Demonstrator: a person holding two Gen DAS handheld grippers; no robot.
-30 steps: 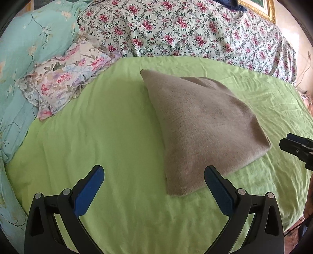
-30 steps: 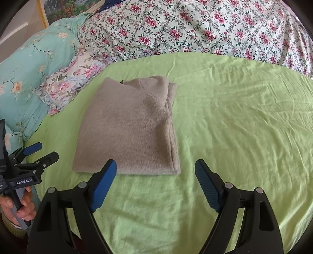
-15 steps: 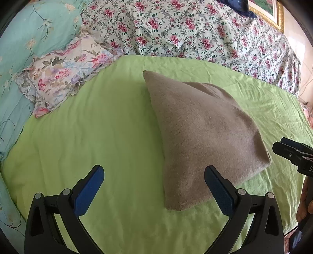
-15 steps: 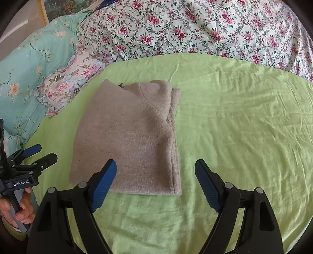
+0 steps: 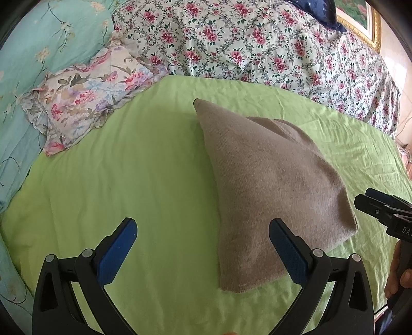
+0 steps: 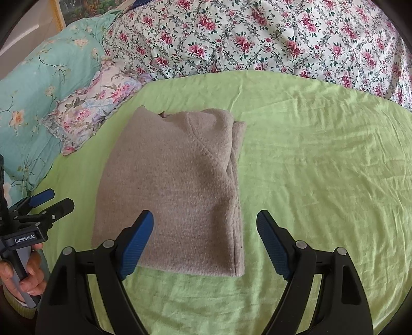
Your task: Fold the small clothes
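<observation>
- Sweater, folded, lies on the green bed sheet ahead of both sets of fingers.
- Left gripper: fingers spread wide, holding nothing.
- Right gripper: fingers spread wide, holding nothing.

A bed fills both views, spread with a wrinkled lime-green sheet; daylight falls evenly on it, with soft shadows in its creases; beyond the sheet's far edge lies a white quilt printed with pink roses and green trellis; to the left of the sheet a turquoise floral blanket is heaped, and a small ruffled floral pillow rests between blanket and sheet; a gilt-framed picture shows above the quilt.
</observation>
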